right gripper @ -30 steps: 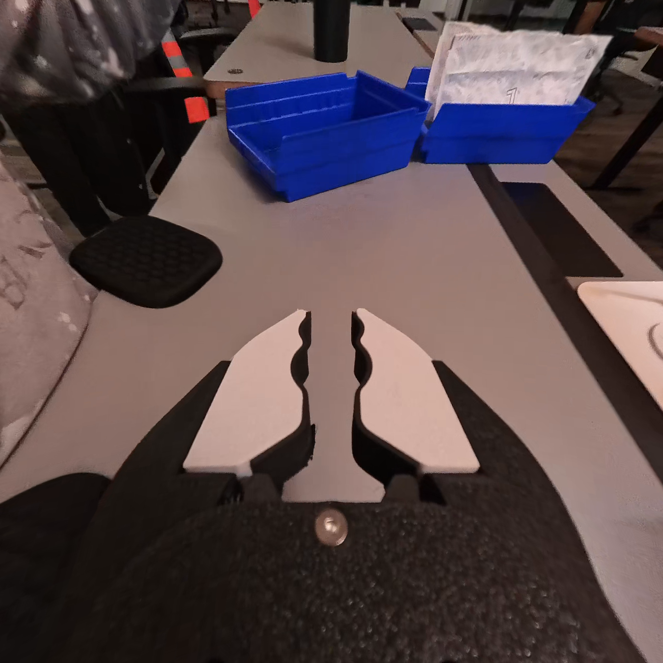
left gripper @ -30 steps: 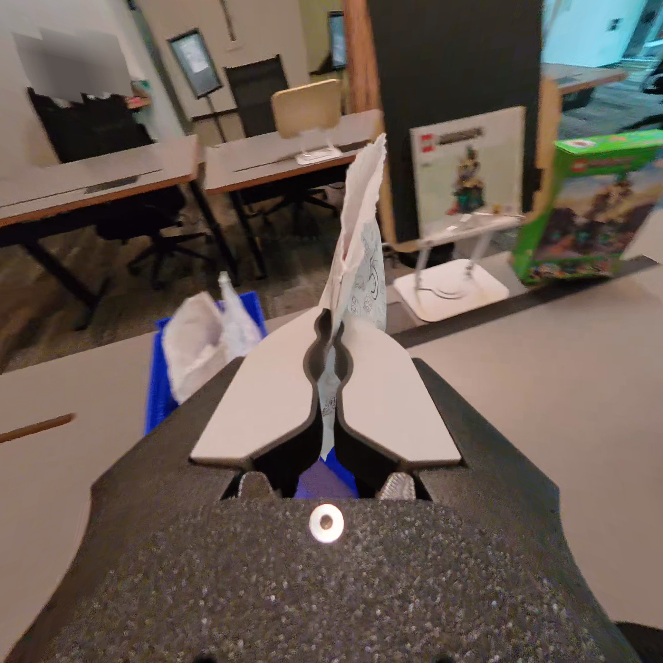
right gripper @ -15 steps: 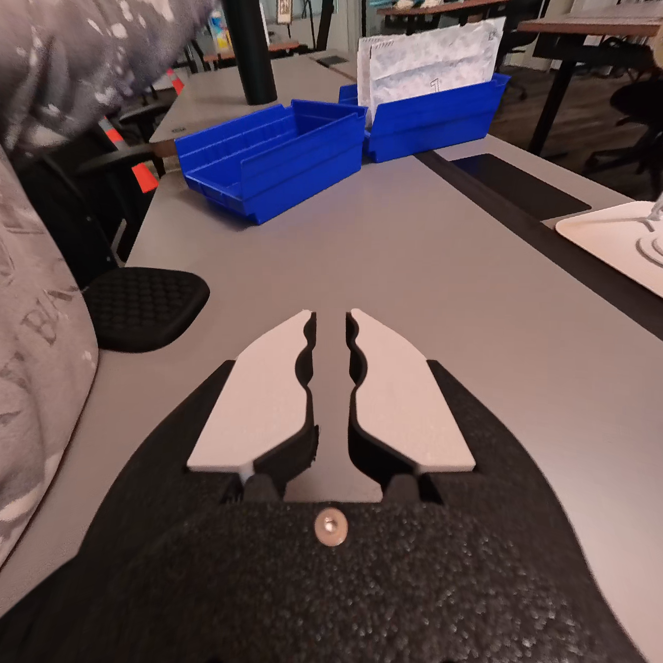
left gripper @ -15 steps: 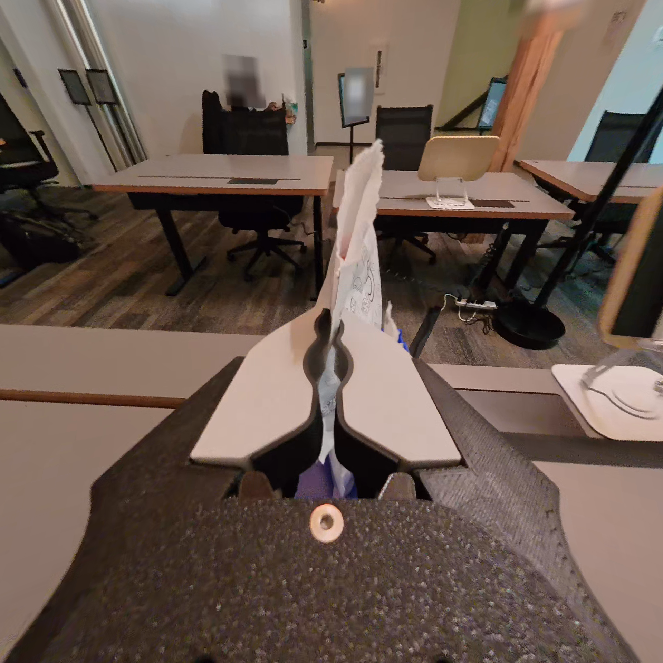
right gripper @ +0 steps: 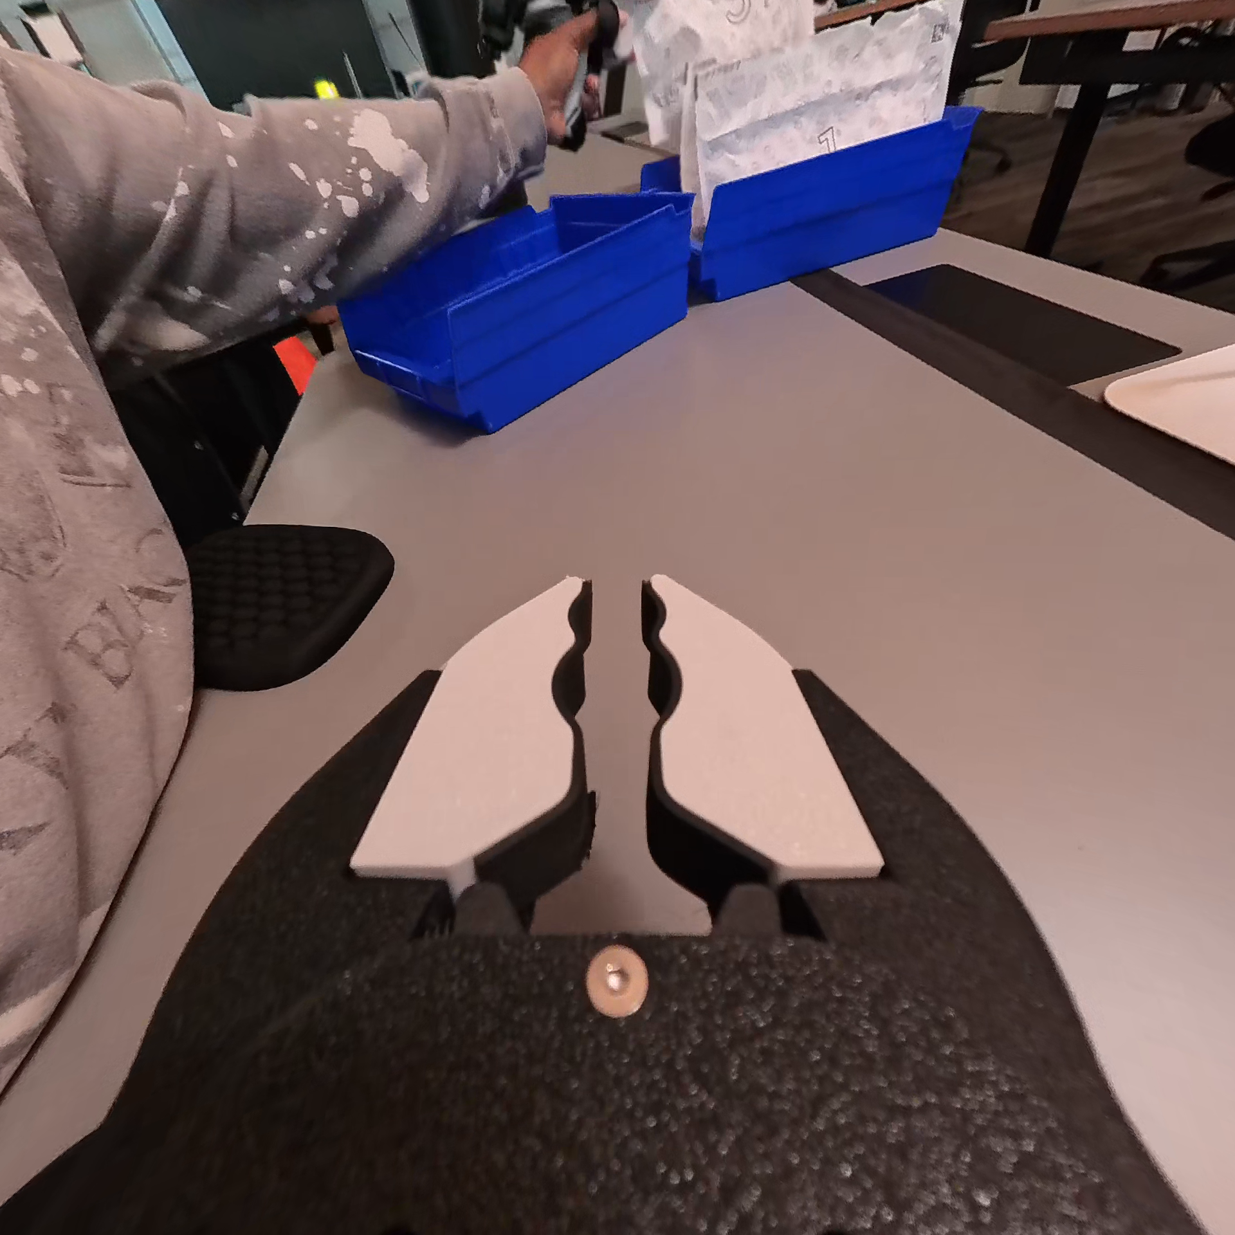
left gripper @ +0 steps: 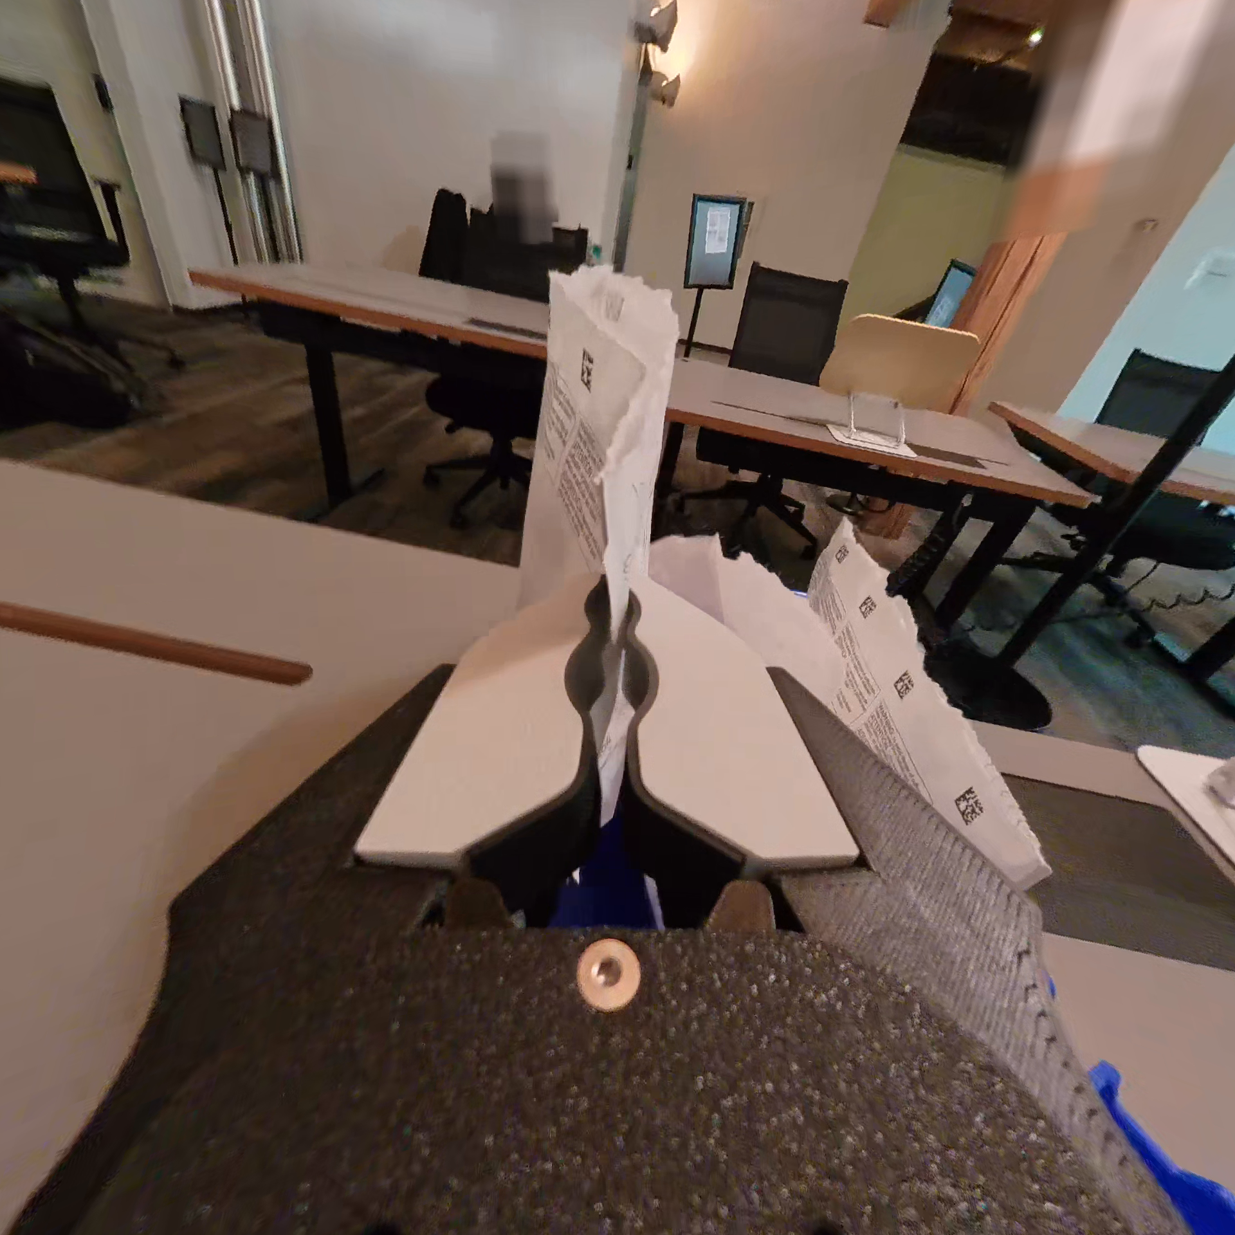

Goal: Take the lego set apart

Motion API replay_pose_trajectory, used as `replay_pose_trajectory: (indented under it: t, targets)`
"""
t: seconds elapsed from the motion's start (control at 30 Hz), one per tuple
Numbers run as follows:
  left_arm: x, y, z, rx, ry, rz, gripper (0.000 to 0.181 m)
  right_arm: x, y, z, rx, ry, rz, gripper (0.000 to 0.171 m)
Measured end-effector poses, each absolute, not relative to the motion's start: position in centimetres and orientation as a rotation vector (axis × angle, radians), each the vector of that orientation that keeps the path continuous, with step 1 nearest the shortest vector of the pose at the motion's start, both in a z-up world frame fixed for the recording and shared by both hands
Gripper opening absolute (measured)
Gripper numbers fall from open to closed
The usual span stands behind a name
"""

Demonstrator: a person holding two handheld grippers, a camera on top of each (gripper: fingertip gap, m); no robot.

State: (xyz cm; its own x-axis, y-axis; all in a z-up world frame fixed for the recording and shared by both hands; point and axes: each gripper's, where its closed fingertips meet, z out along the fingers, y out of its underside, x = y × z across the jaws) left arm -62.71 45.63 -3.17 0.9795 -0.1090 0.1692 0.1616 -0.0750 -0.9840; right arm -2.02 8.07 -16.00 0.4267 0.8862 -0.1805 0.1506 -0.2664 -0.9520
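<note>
Fingers of left gripper (left gripper: 618, 605) are clenched on a white paper bag (left gripper: 601, 428), torn top edge up, printed panel facing left. Bag stands upright between the pads and blocks the middle of the left wrist view. More torn white bags (left gripper: 889, 681) sit just right of the fingers, leaning right, over a blue bin edge (left gripper: 1149, 1149) at lower right. Blue also shows through the gap under the fingers. Grey tabletop (left gripper: 167, 601) runs off to the left. Room behind: desks, office chairs, a small screen on a stand.

Right gripper (right gripper: 616, 588) is released, fingers apart with a narrow gap, nothing between them, low over bare grey tabletop (right gripper: 835, 534). Ahead of it: an open blue bin (right gripper: 534, 321), nothing visible inside, and touching or just behind it a second blue bin (right gripper: 835, 200) stuffed with white bags (right gripper: 822, 87) standing upright. Person's grey spattered sleeve (right gripper: 267, 194) reaches across the upper left toward that far bin; the hand (right gripper: 558, 63) at its end grips the left gripper's handle by the bags. Black chair armrest pad (right gripper: 281, 601) sits at the tabletop's left edge, near the right fingers. White flat base (right gripper: 1183, 401) at far right, beside a black inset strip (right gripper: 1016, 327).

No assembled lego model in either view; only the bags, one in the left fingers, the rest in the far bin.
</note>
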Motion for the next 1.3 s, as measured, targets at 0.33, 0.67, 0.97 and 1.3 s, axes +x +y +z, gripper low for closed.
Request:
replay_pose_trajectory:
  t: [0.33,0.67,0.97,1.3]
  targets:
    - [-63.0,45.4,-1.0,-1.656,0.037,-0.081,0.001,-3.0,7.9,-16.6,-1.701,-0.942,0.958,0.013]
    - [-55.9,46.3,-6.3,-1.718,0.166,-0.366,0.001,-3.8,7.0,-17.0,-1.699,-0.985,0.972,0.013]
    - [-56.1,44.2,-9.9,-1.798,0.149,-0.711,0.001,-4.0,6.3,-16.4,-1.659,-0.988,1.021,0.013]
    - [-58.5,46.8,-13.7,-2.103,0.044,-0.324,0.002,-4.9,6.1,-17.6,-1.687,-1.034,1.011,0.013]
